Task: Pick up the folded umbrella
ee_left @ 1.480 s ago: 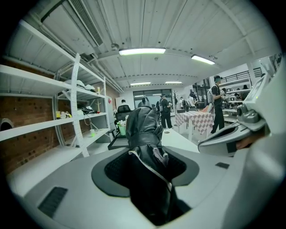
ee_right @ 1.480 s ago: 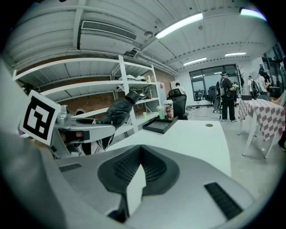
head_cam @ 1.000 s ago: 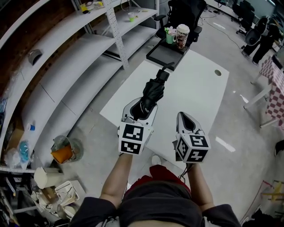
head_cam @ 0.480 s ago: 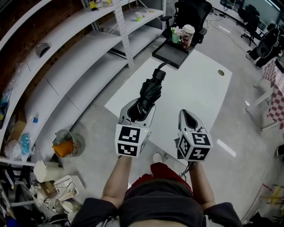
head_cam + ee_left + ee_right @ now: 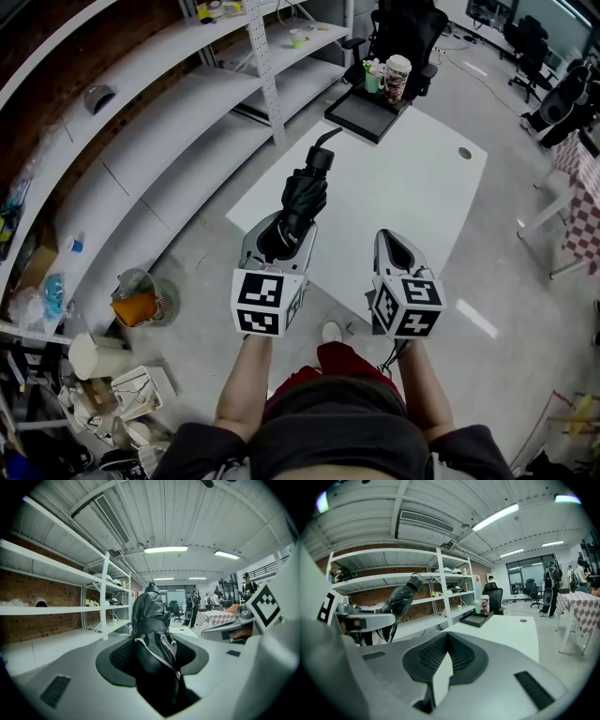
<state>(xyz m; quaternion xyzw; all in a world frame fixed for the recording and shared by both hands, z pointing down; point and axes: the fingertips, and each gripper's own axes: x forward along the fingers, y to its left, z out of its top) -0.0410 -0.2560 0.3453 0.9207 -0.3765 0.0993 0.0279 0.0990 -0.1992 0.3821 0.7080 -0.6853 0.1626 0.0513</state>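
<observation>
The folded black umbrella (image 5: 302,197) hangs in the air above the near left edge of the white table (image 5: 422,178), its handle pointing away from me. My left gripper (image 5: 281,230) is shut on its lower end. In the left gripper view the umbrella (image 5: 150,620) fills the space between the pads of the left gripper (image 5: 152,656) and rises straight ahead. My right gripper (image 5: 394,246) is beside it on the right, shut with nothing in it. The right gripper view shows the right gripper (image 5: 443,660) with pads together, and the umbrella (image 5: 401,599) off to its left.
A black tray (image 5: 361,114) with a paper cup (image 5: 397,75) sits at the table's far end, a black chair (image 5: 408,23) behind it. White shelves (image 5: 169,122) run along the left. An orange bucket (image 5: 134,323) and clutter stand on the floor at lower left.
The left gripper has drawn toward me and to the left with the umbrella in its grip. The right gripper has shifted only slightly and stays shut.
</observation>
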